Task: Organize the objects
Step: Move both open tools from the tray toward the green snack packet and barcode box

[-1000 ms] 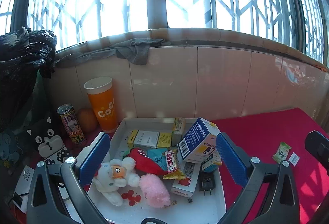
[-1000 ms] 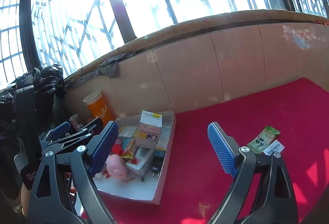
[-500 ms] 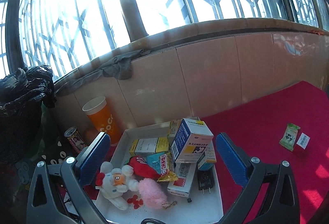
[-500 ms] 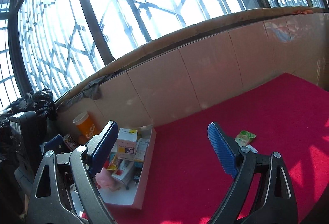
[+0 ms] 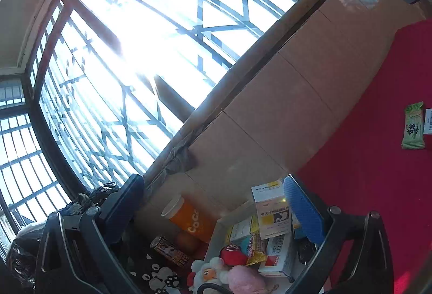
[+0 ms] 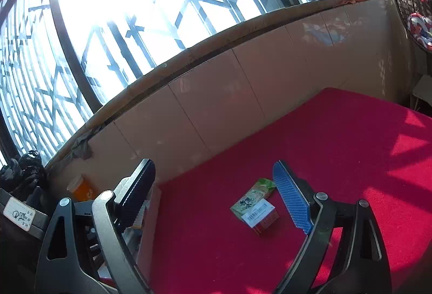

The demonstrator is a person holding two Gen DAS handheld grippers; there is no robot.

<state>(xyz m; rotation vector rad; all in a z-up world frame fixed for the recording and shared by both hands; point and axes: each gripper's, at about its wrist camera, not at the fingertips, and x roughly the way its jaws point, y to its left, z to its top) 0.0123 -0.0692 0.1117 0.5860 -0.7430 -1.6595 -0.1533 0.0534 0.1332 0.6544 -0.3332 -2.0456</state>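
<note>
- Both grippers have swung away to the right since a second ago: the white tray (image 5: 220, 233) that sat square in front of the left gripper (image 5: 213, 202) now lies low in its view, and the whole scene there is tipped over hard.
- Right gripper (image 6: 213, 192) now faces the green sachet (image 6: 253, 196) and the small barcoded box (image 6: 260, 214), which were off at the far right edge before.
- Sachet and box lie touching on the red cloth (image 6: 337, 159), the box overlapping the sachet's near end, both between the right gripper's spread fingers, closer to the blue right pad.
- Right gripper's jaws stand wide apart, nothing pressed between them, pads clear of both items.
- Left gripper's jaws are just as wide, holding nothing.
- Tray is crowded: a tall white medicine box (image 5: 272, 210) stands up at the far right, flatter cartons lean beside it, a red pouch (image 5: 232, 253), a white plush toy (image 5: 208, 271) and a pink fluffy one (image 5: 243, 280) sit at the near end.
- Left of the tray, against the tiled wall (image 5: 283, 110), an orange paper cup (image 5: 189, 218), an orange fruit (image 5: 187, 241) and a drinks can (image 5: 170, 250) cluster together.
- Farther left, black bin bags (image 6: 21, 172) pile under the barred window (image 6: 135, 10), sun blazing through.
</note>
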